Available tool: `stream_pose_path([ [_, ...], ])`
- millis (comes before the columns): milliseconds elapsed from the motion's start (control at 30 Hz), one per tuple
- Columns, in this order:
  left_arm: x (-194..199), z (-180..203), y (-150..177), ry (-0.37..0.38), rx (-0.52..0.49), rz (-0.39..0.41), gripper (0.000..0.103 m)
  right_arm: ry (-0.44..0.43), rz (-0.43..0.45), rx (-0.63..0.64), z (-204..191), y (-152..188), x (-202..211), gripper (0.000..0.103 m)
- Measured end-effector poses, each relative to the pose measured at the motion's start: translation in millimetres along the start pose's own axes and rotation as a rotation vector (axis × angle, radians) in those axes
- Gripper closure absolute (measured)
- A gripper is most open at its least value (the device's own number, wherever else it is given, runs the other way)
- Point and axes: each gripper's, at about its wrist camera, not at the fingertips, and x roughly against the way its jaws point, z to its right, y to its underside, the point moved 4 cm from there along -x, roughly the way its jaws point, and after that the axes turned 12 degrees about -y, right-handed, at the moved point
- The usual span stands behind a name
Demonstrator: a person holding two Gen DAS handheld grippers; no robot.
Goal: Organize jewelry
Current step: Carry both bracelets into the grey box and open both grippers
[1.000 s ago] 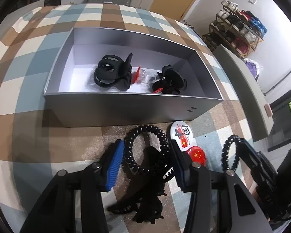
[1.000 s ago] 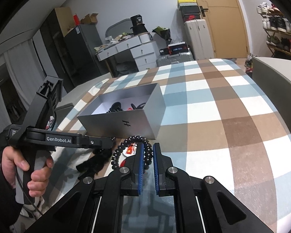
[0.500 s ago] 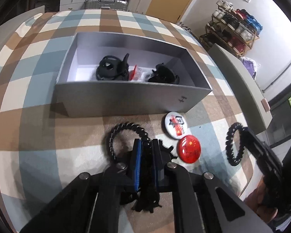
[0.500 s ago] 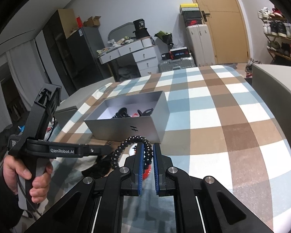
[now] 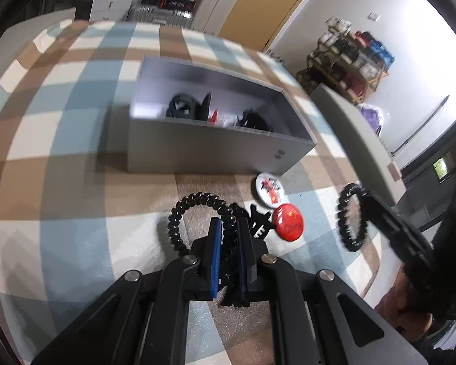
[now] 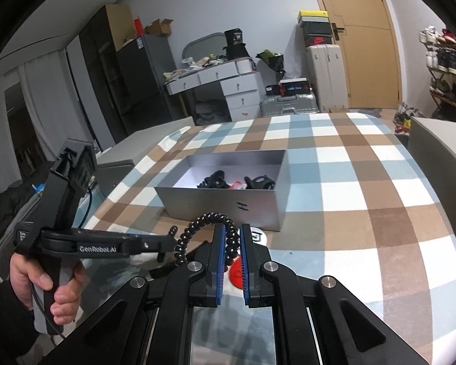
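Left gripper (image 5: 228, 237) jaws shut since second ago, now clamping black coil hair tie (image 5: 197, 210); tie lifted off checked cloth (image 5: 76, 243). Right gripper (image 6: 230, 249) clamped narrow on second coil hair tie (image 6: 209, 225), raised too. Grey box (image 5: 215, 152) ahead of both, open top, black claw clips (image 5: 185, 108) inside. White badge (image 5: 269, 189) and red badge (image 5: 288, 222) on cloth between box's near wall and grippers. Black clip (image 5: 260, 222) beside left jaws. Bare cloth wide at left of box.
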Motion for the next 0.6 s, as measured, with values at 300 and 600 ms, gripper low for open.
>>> stream_pose_path([
  [300,34,0,-21,-0.010,-0.026,0.122,0.098,-0.025,0.011,0.027,-12,-18,-10,0.094],
  [600,28,3,-46,-0.064,-0.108,0.147,0.098,-0.046,0.049,0.033,-8,-51,-27,0.094],
])
